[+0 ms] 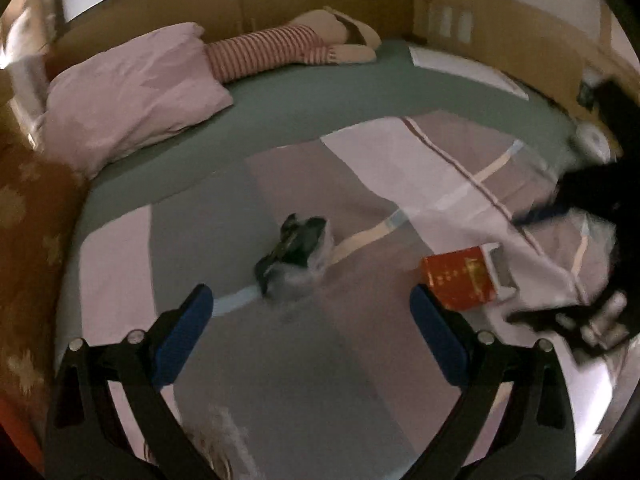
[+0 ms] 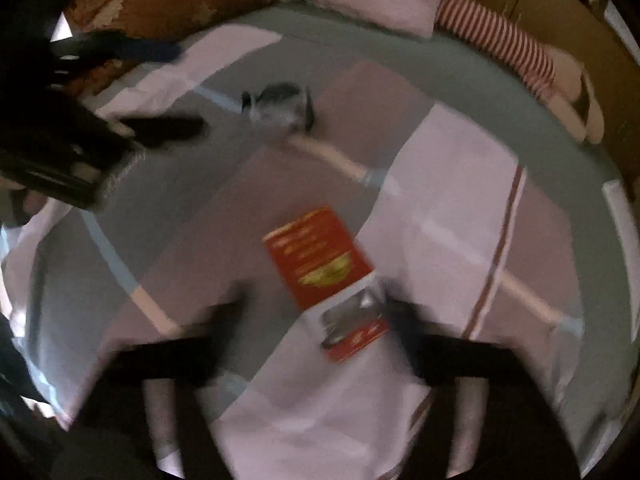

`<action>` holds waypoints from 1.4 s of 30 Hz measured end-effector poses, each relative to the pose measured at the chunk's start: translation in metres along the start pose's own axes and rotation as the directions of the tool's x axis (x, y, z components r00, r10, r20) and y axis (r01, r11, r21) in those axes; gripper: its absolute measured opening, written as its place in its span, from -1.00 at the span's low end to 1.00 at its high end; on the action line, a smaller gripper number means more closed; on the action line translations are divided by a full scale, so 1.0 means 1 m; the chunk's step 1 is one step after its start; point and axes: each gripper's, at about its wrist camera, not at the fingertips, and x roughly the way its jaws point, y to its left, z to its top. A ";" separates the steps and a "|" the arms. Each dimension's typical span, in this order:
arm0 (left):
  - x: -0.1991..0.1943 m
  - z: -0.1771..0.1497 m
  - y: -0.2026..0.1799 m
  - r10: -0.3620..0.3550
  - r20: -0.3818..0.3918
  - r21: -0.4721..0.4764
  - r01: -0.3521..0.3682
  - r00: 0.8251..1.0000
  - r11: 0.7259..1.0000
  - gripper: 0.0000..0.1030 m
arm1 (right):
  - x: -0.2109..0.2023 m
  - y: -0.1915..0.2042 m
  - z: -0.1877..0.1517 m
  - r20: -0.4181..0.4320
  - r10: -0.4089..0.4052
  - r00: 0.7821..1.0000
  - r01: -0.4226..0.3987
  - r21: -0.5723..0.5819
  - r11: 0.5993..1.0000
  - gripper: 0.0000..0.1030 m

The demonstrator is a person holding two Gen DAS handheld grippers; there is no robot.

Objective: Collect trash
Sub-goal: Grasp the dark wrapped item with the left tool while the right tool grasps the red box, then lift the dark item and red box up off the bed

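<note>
Trash pickup on the bed: two pieces, one per hand

Left gripper point(image 1: 312, 320) hangs over the patchwork quilt point(image 1: 360, 184), fingers spread wide with nothing between them, lined up toward the crumpled dark wrapper point(image 1: 298, 256) just ahead. Right gripper point(image 2: 316, 332) points steeply down, fingers wide apart and straddling the near end of the red carton point(image 2: 318, 254), pads not yet pressing it. Both pieces lie loose on the quilt, well apart, so each hand likely takes one.

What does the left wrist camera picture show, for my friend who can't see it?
The left gripper, jaws open and empty, hovers over a patchwork quilt on a bed. Ahead lie a crumpled dark plastic wrapper and, to its right, an opened red box. A pink pillow and a striped stuffed doll lie farther back.
</note>
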 end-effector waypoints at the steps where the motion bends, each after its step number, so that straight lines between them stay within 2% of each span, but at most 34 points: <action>1: 0.004 0.002 -0.001 -0.004 0.002 0.010 0.004 1.000 1.000 0.90 | 0.004 -0.002 0.006 -0.013 -0.006 1.000 0.005 -0.038 0.999 0.61; 8: 0.061 0.022 0.006 -0.047 -0.070 -0.007 0.047 0.996 0.999 0.90 | 0.063 -0.003 0.022 -0.183 0.066 0.981 -0.089 -0.123 0.988 0.61; 11: 0.090 0.024 0.005 -0.006 -0.131 0.025 0.009 0.991 1.000 0.83 | 0.085 -0.007 0.024 -0.230 0.079 0.970 -0.099 -0.075 0.992 0.57; 12: 0.096 0.023 0.008 -0.012 -0.151 0.011 0.014 0.988 1.000 0.35 | 0.090 -0.007 0.023 -0.251 0.101 0.963 -0.117 -0.049 0.992 0.47; 13: 0.103 0.019 0.013 -0.053 -0.179 -0.041 0.046 0.982 0.998 0.01 | 0.089 -0.006 0.023 -0.239 0.115 0.964 -0.127 -0.037 0.991 0.31; 15: 0.098 0.011 0.023 -0.103 -0.151 -0.122 0.085 0.983 0.989 -0.17 | 0.084 -0.006 0.022 -0.237 0.118 0.964 -0.123 -0.003 0.992 0.21; 16: 0.094 0.006 0.023 -0.108 -0.149 -0.122 0.090 0.983 0.988 -0.20 | 0.081 -0.006 0.021 -0.236 0.124 0.964 -0.123 0.017 0.992 0.18; 18: 0.077 -0.001 0.024 -0.077 -0.133 -0.111 0.062 0.988 0.992 -0.22 | 0.065 -0.004 0.017 -0.193 0.107 0.975 -0.100 0.047 0.994 0.17; 20: 0.041 -0.009 0.031 -0.077 -0.082 -0.149 0.064 0.994 0.987 -0.22 | 0.034 -0.001 0.012 -0.104 0.085 0.991 -0.073 0.113 0.991 0.16; 22: -0.008 -0.018 0.035 -0.075 -0.039 -0.185 0.067 0.996 0.980 -0.23 | -0.001 0.006 0.006 -0.016 0.060 0.998 -0.055 0.203 0.978 0.16; 23: -0.036 -0.023 0.032 -0.058 -0.012 -0.182 0.054 0.998 0.982 -0.23 | -0.025 0.014 0.001 0.031 0.021 0.999 -0.028 0.253 0.967 0.16; 25: -0.090 -0.035 0.020 -0.022 0.043 -0.151 0.029 0.999 0.988 -0.23 | -0.060 0.036 -0.008 0.095 -0.048 0.994 0.015 0.320 0.947 0.16; 27: -0.145 -0.050 0.005 0.013 0.099 -0.122 -0.001 0.995 0.993 -0.23 | -0.093 0.067 -0.018 0.162 -0.087 0.983 0.017 0.387 0.922 0.16; 28: -0.182 -0.065 -0.005 0.019 0.140 -0.133 -0.001 0.990 0.991 -0.23 | -0.113 0.087 -0.024 0.198 -0.112 0.974 0.021 0.412 0.911 0.17; 31: -0.241 -0.092 -0.018 0.041 0.198 -0.218 0.003 0.979 0.976 -0.22 | -0.150 0.129 -0.046 0.262 -0.167 0.951 0.016 0.497 0.868 0.17; 34: -0.276 -0.121 -0.029 0.085 0.232 -0.283 -0.017 0.969 0.959 -0.22 | -0.174 0.159 -0.062 0.306 -0.244 0.920 0.055 0.515 0.855 0.17; 37: -0.289 -0.151 -0.035 0.135 0.237 -0.331 -0.050 0.962 0.942 -0.22 | -0.181 0.172 -0.079 0.335 -0.268 0.903 0.044 0.549 0.834 0.17; 39: -0.285 -0.162 -0.033 0.116 0.210 -0.354 -0.035 0.971 0.935 -0.22 | -0.176 0.176 -0.084 0.321 -0.297 0.899 0.085 0.537 0.839 0.17; 42: -0.281 -0.167 -0.031 0.098 0.208 -0.342 -0.021 0.973 0.940 -0.22 | -0.177 0.175 -0.091 0.306 -0.306 0.902 0.101 0.539 0.836 0.17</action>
